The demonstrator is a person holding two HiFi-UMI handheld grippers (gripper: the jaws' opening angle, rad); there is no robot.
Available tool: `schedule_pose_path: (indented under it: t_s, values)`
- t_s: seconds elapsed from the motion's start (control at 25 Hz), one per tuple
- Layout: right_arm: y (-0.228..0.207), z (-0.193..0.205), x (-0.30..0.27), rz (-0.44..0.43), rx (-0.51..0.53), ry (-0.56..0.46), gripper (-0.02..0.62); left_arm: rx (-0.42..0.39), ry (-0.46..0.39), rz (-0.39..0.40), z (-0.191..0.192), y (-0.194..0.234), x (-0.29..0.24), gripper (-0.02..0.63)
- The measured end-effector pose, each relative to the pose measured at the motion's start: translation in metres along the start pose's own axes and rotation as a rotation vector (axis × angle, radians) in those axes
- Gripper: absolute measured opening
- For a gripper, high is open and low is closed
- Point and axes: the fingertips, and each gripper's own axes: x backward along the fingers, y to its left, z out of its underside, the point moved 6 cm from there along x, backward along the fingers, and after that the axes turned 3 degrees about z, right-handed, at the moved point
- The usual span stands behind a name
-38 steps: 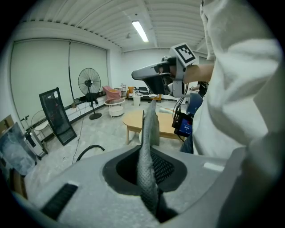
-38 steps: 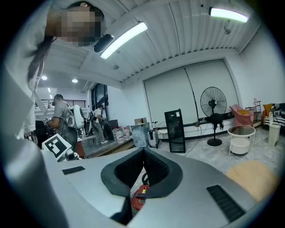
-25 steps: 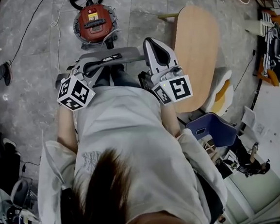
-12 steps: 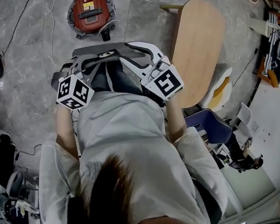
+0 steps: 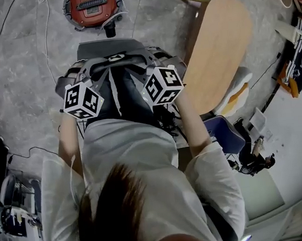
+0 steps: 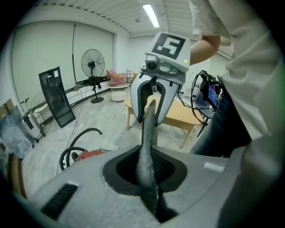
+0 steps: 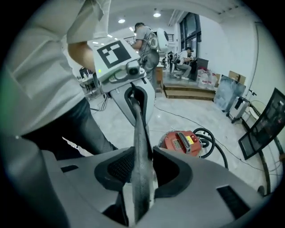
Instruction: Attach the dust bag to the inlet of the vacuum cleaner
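A flat grey dust bag (image 5: 108, 47) hangs in front of me between the two grippers; in each gripper view it shows edge-on as a narrow grey strip (image 6: 147, 151) (image 7: 141, 147). My left gripper (image 5: 95, 69) (image 6: 149, 182) is shut on the bag's left end. My right gripper (image 5: 147, 60) (image 7: 140, 187) straddles the right end; its jaws are opening, and its fingers (image 6: 139, 104) stand apart from the strip. The red vacuum cleaner (image 5: 91, 4) (image 7: 181, 142) sits on the floor beyond the bag, well apart from it.
A wooden table (image 5: 215, 48) stands to the right, a blue chair (image 5: 223, 132) behind it. The vacuum's black hose (image 7: 213, 138) coils on the floor beside it. Cables cross the floor at left. A standing fan (image 6: 92, 67) is far off. People stand in the background.
Both grippers have sunk with the bag. The right gripper, earlier shut, raised and clear of the bag, has swung down over the bag's right end with its jaws parted.
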Motion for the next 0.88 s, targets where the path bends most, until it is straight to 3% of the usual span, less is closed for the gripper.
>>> schedule_pose_path:
  t_s: [0.12, 0.24, 0.88]
  values:
    - [-0.002, 0.022, -0.026, 0.004, 0.067, 0.046, 0.072, 0.003, 0.012, -0.002, 0.017, -0.002, -0.024, 0.037]
    - [0.001, 0.042, -0.053, -0.005, 0.105, 0.058, 0.039, 0.012, 0.024, -0.008, 0.038, -0.005, -0.048, 0.037]
    - [-0.01, 0.149, -0.203, 0.008, 0.084, 0.103, 0.029, 0.033, 0.088, 0.003, 0.155, 0.02, -0.191, 0.037]
